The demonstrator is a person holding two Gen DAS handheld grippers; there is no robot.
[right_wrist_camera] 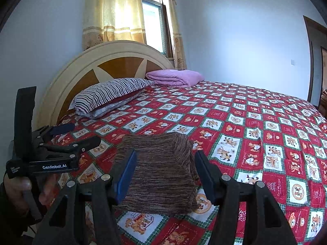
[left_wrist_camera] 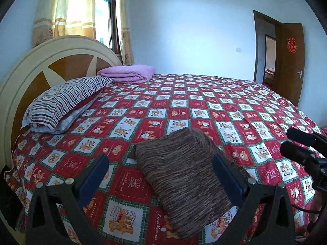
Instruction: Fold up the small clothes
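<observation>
While folded, garment (left_wrist_camera: 184, 179) lengthwise toward headboard (left_wrist_camera: 32, 69).

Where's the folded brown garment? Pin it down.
The folded brown garment lies on the teddy-bear bedspread near the bed's front edge, ahead of both open grippers.

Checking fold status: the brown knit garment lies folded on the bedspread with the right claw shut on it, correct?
Not quite. The brown knit garment lies folded on the bedspread, but the right claw is open, holding nothing, as the right wrist view shows.
</observation>
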